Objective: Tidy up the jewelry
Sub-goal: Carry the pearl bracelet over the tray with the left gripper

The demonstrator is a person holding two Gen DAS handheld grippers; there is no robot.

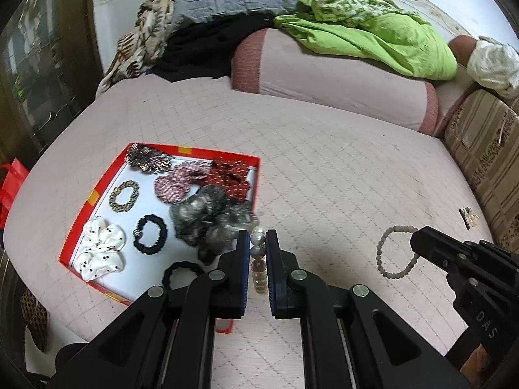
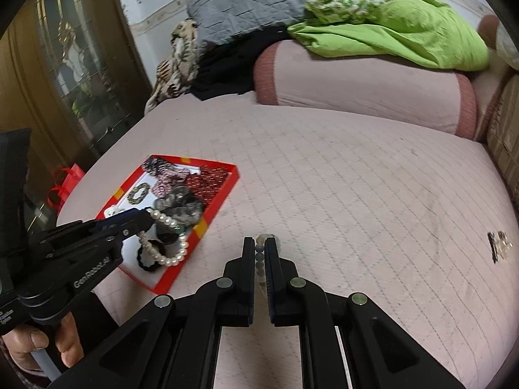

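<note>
Pearl bracelet [image 1: 258, 253] pinched btwn left tongs [image 1: 258, 243].

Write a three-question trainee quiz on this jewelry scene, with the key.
1. True or false: the left gripper is shut on a pearl bracelet.
2. What does the right gripper hold? A) a small-bead bracelet B) a black hair tie C) nothing
3. Fill in: the scrunchies lie in a ___ box on the bed.

Key: 1 true; 2 A; 3 red.
</note>
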